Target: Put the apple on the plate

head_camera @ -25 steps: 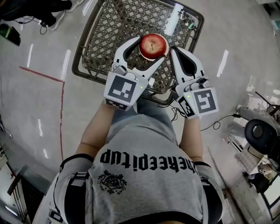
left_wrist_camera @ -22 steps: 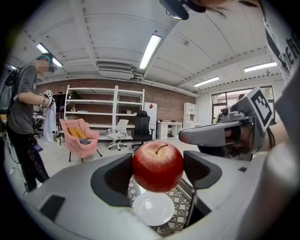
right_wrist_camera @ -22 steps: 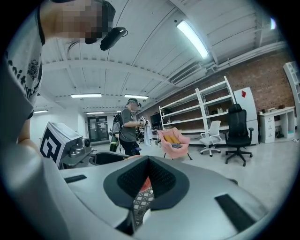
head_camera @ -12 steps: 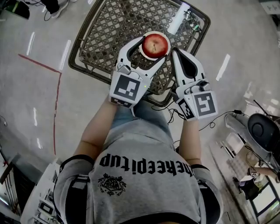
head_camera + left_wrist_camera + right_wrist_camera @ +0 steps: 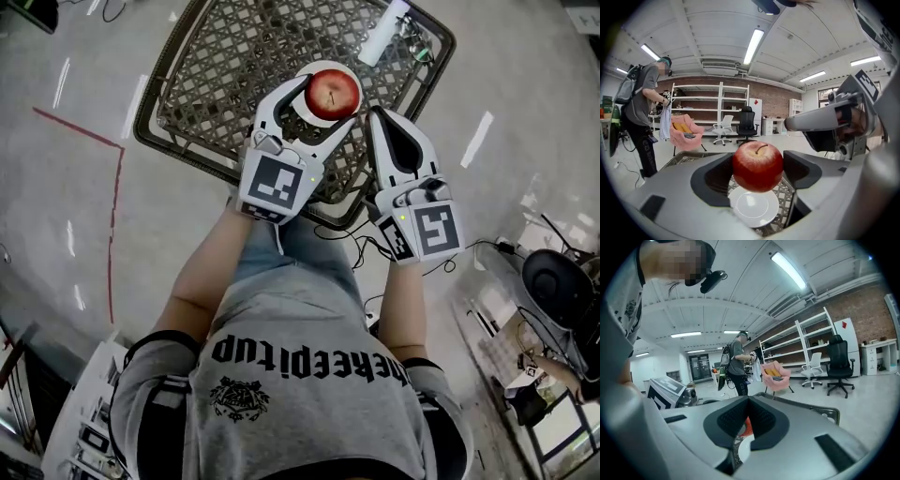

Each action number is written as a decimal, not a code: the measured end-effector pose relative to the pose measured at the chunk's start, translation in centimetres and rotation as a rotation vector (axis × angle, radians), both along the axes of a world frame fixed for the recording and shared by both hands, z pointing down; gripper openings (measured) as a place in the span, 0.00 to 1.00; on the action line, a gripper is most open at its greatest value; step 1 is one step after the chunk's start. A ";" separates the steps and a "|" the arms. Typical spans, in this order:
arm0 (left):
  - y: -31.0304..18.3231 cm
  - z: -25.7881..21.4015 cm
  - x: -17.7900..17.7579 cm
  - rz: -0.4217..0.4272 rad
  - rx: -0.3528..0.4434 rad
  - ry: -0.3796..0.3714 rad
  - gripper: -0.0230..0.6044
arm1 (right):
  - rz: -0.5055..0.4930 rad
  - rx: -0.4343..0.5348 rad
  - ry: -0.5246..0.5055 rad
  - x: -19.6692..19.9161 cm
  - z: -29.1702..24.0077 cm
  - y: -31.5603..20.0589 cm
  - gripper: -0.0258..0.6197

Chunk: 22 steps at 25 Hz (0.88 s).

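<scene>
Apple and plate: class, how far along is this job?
Done: the left gripper has the apple clamped between its jaws. In hand: it hangs above the white plate on the lattice table. Remaining: lower it, open the jaws. The right gripper is shut, empty.

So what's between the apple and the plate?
Nothing. In the left gripper view the apple, clamped in the left gripper, hangs over the bare white plate.

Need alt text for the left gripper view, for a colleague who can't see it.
The left gripper holds a red apple between its jaws, above a white plate on a woven table. Behind stand a person, shelves and office chairs.
</scene>
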State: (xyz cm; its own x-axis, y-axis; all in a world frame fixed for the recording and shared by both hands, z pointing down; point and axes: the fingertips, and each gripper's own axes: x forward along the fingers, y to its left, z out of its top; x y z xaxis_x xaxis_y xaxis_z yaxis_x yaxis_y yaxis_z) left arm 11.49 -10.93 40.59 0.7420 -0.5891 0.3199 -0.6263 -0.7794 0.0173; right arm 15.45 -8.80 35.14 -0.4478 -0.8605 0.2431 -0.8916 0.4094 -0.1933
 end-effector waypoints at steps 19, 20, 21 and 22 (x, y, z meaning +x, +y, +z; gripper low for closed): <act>-0.8 7.5 0.4 -0.024 -0.062 -0.069 0.64 | 0.014 -0.054 0.009 1.2 3.3 0.6 0.05; -0.8 7.9 0.3 -0.024 -0.063 -0.076 0.64 | 0.010 -0.057 0.011 1.1 3.5 0.6 0.05; -0.7 8.3 0.3 -0.024 -0.065 -0.085 0.64 | 0.007 -0.059 0.011 1.0 3.6 0.6 0.05; -0.7 8.6 0.2 -0.022 -0.067 -0.093 0.64 | 0.003 -0.061 0.010 0.9 3.8 0.7 0.05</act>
State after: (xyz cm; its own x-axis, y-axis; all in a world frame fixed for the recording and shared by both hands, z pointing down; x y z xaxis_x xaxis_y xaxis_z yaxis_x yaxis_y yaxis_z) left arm 11.69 -11.62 49.22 0.6942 -0.5802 0.4261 -0.6448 -0.7643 0.0098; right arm 16.37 -8.14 38.92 -0.4423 -0.8452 0.2999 -0.8950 0.3943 -0.2087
